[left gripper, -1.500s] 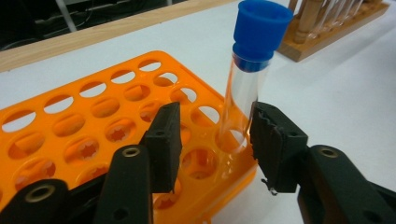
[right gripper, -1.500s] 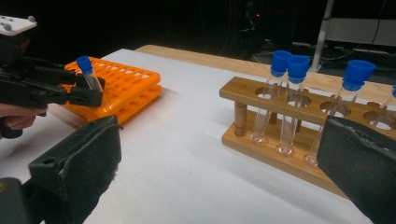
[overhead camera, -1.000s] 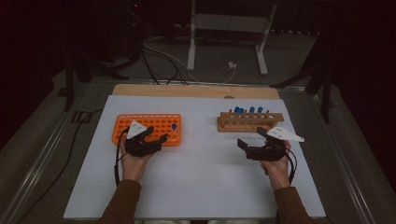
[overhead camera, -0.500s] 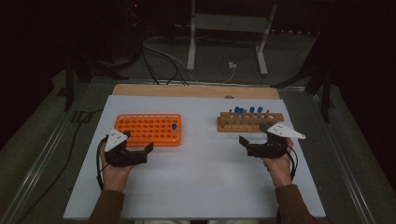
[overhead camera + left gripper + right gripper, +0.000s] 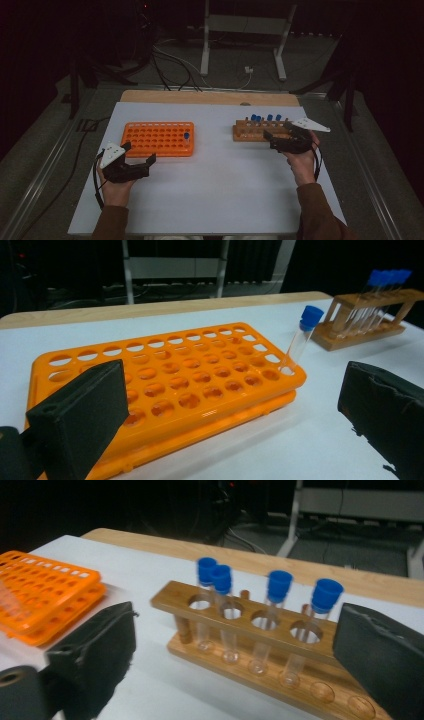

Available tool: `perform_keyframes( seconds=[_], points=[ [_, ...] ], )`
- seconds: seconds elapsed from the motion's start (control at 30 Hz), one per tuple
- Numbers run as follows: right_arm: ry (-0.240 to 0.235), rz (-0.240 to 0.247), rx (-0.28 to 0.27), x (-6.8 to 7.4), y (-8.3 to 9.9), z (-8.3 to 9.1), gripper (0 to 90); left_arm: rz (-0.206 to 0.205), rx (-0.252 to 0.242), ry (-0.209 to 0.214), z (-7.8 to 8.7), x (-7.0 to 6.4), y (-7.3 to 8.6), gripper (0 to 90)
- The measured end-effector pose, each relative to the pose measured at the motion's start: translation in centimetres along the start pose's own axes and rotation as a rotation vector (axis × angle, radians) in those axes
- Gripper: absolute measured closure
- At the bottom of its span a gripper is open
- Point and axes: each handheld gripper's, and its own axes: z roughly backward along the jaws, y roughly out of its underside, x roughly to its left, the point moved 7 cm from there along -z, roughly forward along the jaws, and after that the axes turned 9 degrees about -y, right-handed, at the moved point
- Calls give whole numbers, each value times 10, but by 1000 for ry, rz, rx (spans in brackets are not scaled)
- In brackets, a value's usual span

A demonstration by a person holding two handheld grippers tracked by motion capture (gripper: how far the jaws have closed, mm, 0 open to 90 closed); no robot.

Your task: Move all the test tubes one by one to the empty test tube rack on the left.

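Laboratory setting: white worktop (image 5: 220, 200) carried an orange tube rack (image 5: 158, 138) and wooden rack (image 5: 257, 131) of blue-capped test tubes (image 5: 276, 622); dark surroundings, cables (image 5: 170, 65), metal stand (image 5: 244, 37).

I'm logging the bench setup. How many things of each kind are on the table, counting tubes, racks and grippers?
Blue-capped test tubes: 5, that is 4 in the wooden rack and 1 in the orange rack, first tube at
Racks: 2
Grippers: 2, the left gripper and the right gripper, both open
Total: 9
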Motion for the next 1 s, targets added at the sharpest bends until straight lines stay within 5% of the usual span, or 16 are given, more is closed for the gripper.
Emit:
perform_keyframes(
  seconds=[0.17, 0.3, 0.57, 1.0],
  points=[
    [63, -12, 26, -18, 0, -7, 113, 5, 11, -8, -3, -2, 3, 7],
    [103, -68, 15, -35, 2, -8, 291, 1, 14, -14, -3, -2, 4, 7],
    [172, -12, 41, -48, 8, -18, 552, -5, 32, -3, -6, -5, 7, 7],
    [216, -57, 37, -57, 16, -37, 657, -17, 39, 3, -6, -7, 8, 7]
  ],
)
